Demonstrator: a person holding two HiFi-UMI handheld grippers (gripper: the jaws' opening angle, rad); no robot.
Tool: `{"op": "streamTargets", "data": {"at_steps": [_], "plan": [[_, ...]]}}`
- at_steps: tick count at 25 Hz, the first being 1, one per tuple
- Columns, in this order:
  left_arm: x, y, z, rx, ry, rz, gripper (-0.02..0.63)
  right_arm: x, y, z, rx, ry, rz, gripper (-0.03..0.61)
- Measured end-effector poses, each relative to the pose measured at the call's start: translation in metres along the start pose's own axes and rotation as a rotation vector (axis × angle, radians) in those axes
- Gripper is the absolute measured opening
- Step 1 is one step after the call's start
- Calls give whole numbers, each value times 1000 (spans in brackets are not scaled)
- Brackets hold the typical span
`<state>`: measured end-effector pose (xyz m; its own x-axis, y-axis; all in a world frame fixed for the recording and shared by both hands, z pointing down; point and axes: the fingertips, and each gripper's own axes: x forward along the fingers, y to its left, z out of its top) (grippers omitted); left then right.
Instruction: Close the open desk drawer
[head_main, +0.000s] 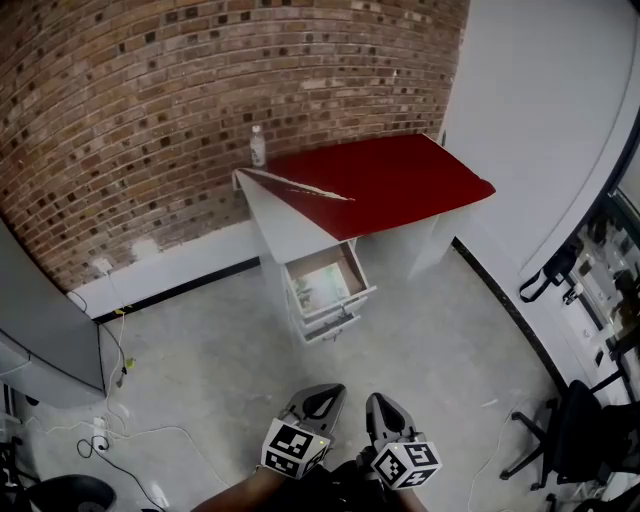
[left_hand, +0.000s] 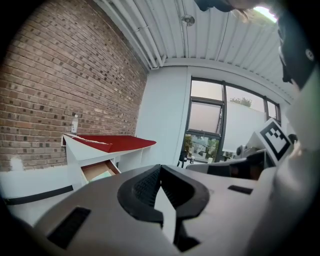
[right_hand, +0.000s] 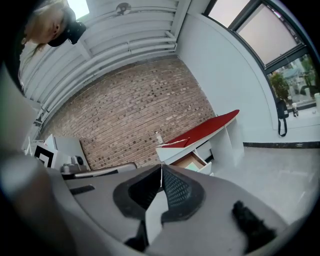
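Note:
A white desk with a red top (head_main: 390, 180) stands against the brick wall. Its top drawer (head_main: 325, 282) is pulled out, with papers lying inside. The same open drawer (left_hand: 100, 170) shows far off in the left gripper view and also as the drawer (right_hand: 192, 161) in the right gripper view. My left gripper (head_main: 322, 398) and right gripper (head_main: 385, 405) hang side by side at the bottom of the head view, well short of the desk. Both are shut with nothing between their tips: left gripper (left_hand: 159, 167), right gripper (right_hand: 161, 165).
A clear bottle (head_main: 258, 146) stands on the desk's back left corner. A grey cabinet (head_main: 45, 330) and loose cables (head_main: 110, 425) lie at the left. A black office chair (head_main: 570, 435) sits at the lower right by the white wall.

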<state>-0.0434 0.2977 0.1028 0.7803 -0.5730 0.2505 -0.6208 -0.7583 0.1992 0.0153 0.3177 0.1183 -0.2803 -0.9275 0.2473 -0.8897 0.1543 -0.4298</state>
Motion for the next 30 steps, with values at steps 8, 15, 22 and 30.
{"op": "streamTargets", "data": {"at_steps": [8,15,22,30], "plan": [[4,-5,-4,-10,17,-27,9,0,-2,-4,13,4,-9,13],[13,3,-10,-17,32,-4,9,11,-13,-4,3,14,-2,13],[49,19,8,-32,20,36,9,41,-31,23,-21,20,41,13],[99,39,21,-55,30,86,9,85,-65,51,-33,57,77,13]]}}
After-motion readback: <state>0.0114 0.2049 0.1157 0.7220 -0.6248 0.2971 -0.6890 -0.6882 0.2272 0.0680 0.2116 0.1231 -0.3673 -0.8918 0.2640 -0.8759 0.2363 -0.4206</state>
